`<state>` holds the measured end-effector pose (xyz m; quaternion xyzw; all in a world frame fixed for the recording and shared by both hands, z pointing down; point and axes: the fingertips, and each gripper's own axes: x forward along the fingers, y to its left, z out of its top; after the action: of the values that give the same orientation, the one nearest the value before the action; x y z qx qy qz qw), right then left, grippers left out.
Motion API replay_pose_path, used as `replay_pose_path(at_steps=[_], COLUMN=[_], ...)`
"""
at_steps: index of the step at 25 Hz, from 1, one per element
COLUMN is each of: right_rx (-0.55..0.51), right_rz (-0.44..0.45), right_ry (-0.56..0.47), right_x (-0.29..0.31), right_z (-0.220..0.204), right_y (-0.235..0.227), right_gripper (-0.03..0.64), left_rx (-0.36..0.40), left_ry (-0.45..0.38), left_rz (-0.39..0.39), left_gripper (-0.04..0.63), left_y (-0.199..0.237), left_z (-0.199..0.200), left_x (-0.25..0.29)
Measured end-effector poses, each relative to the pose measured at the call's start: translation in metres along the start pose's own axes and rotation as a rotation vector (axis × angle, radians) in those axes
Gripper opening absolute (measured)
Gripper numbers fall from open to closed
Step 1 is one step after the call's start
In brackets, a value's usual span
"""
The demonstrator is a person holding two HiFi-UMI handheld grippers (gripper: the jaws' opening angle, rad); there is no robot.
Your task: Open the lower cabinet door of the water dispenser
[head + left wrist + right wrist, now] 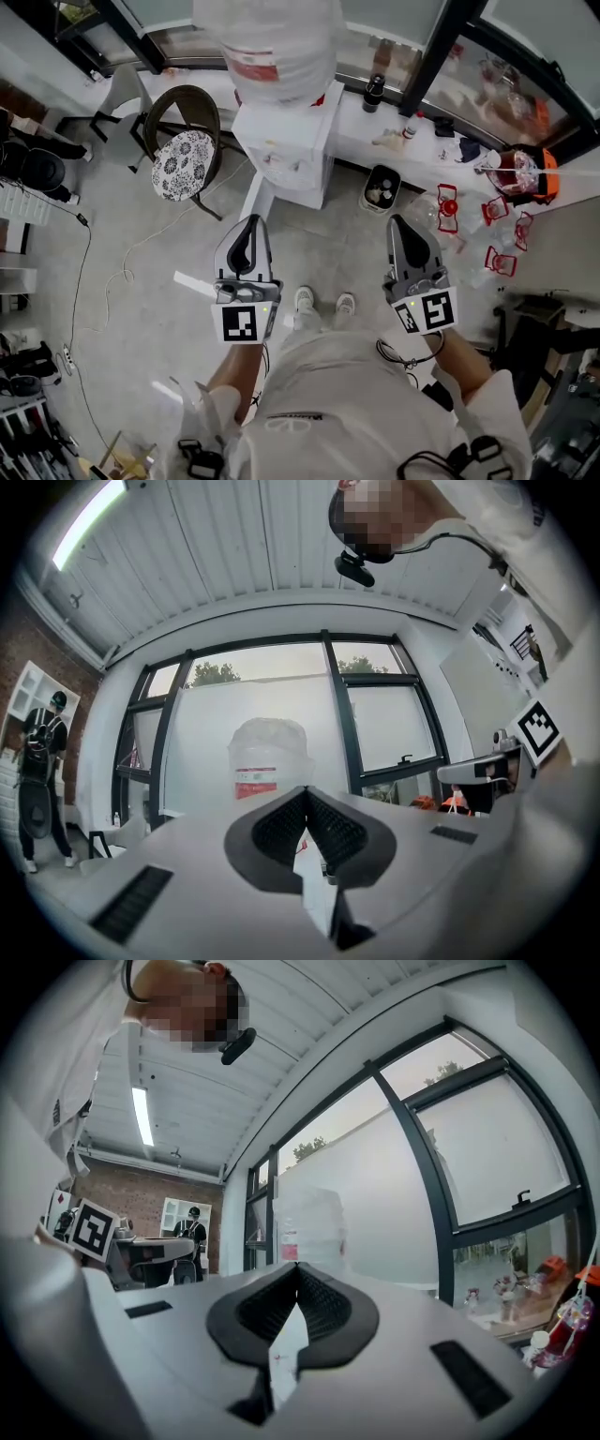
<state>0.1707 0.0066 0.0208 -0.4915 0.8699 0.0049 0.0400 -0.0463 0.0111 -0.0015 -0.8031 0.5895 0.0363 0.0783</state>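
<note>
The white water dispenser (286,150) stands ahead by the window ledge, with a large clear bottle (277,42) on top. A narrow white panel (255,199) juts from its lower left front toward me; it looks like the cabinet door seen edge-on, but I cannot tell for sure. My left gripper (246,234) and right gripper (401,225) are held up side by side, well short of the dispenser, both shut with nothing between the pads. In the left gripper view the bottle (270,757) shows above the closed left gripper (306,794). It appears again as the bottle (309,1222) over the closed right gripper (297,1267).
A round chair (185,164) with a patterned cushion stands left of the dispenser. A small bin (380,187) sits to its right. Red-lidded containers (497,258) lie on the floor at right. A cable (122,272) runs over the floor. A person in black (42,780) stands far left.
</note>
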Motion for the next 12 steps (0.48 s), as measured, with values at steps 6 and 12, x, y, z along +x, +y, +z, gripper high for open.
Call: replay_pose_path(at_steps=[6,12], right_rx=[-0.006,-0.010], right_rz=[-0.008,0.000], right_ry=[-0.015,-0.010], right_x=[-0.0049,-0.0078], right_z=[0.0081,0.0058], right_y=[-0.0002,0.0018], right_gripper=[0.015,0.015], left_rx=[0.000,0.004], left_ry=[-0.009,-0.004], left_rz=[-0.036,-0.041], left_gripper=[0.002,0.002], left_y=[-0.0103,-0.0121], left_z=[0.0075,0.0070], left_x=[0.0012,-0.0004])
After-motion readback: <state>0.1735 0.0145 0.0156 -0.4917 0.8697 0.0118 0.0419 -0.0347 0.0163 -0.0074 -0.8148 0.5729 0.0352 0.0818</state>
